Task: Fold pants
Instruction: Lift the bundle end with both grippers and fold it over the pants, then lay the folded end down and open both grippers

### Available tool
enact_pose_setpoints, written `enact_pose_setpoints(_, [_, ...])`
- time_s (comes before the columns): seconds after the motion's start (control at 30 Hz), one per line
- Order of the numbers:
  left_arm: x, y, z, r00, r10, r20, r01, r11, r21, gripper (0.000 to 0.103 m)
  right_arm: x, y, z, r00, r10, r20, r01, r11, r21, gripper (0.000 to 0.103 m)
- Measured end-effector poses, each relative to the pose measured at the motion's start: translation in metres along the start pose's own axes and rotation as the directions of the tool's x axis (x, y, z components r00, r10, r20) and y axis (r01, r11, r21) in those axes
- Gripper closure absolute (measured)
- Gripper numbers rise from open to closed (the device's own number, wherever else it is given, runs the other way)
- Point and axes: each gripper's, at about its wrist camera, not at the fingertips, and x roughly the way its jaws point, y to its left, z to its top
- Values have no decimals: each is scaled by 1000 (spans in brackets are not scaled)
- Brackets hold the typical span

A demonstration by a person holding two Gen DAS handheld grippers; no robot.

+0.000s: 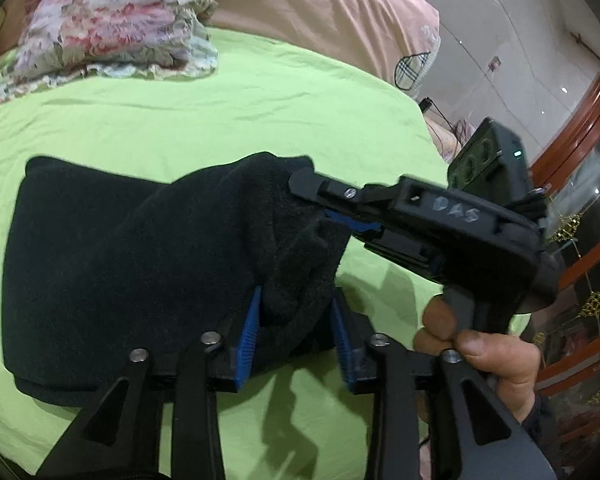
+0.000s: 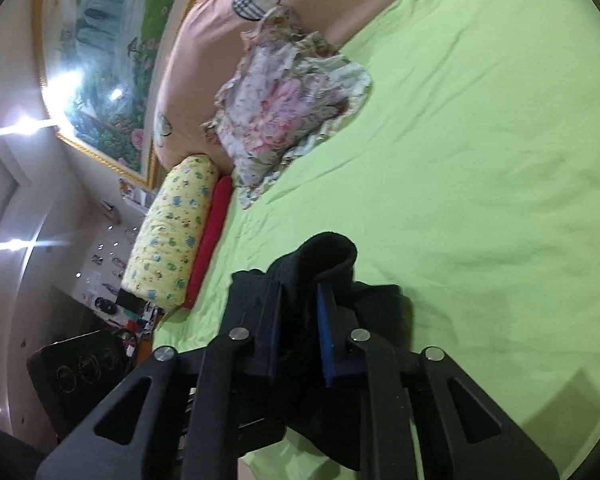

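I see the black pants [image 1: 140,264] folded in a thick pile on the green sheet [image 1: 240,120], with my left gripper [image 1: 296,332] partly open around a bunched fold, its blue pads [image 1: 249,336] beside the cloth; whether they press it I cannot tell. My right gripper [image 2: 298,332] stands narrowly parted with black fleece pinched between its pads [image 2: 324,340]. Its housing [image 1: 460,220], seen from the left wrist and gripped by a hand [image 1: 484,356], carries handwritten silver characters, roughly "0A5", not clearly readable
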Motion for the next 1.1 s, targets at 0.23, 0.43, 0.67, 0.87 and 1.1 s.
enact_pose_setpoints(0.23, [-17, 8, -11, 998, -57, -41, 57, 998, 7, 41, -9, -10, -14, 996, -89, 19, 89, 996, 23, 74])
enact_pose_setpoints(0.43, [-40, 37, -20, 999, -29, -23, 28, 998, -55, 36, -26, 3, -29, 984, -167, 67, 167, 986, 7, 53])
enact_pose_setpoints(0.67, [-66, 81, -31, 1000, -10, -6, 9, 988, -151, 32, -37, 22, -43, 967, -233, 105, 234, 972, 2, 42])
enact_pose_setpoints(0.87, [-82, 104, -38, 1000, 17, 17, -13, 980, -200, 31, -36, 33, -52, 962, -251, 110, 253, 968, 1, 39])
enact_pose_setpoints(1.1, [-93, 122, -44, 999, 30, 28, -22, 970, -244, 30, -39, 42, -63, 949, -284, 136, 287, 958, 1, 39])
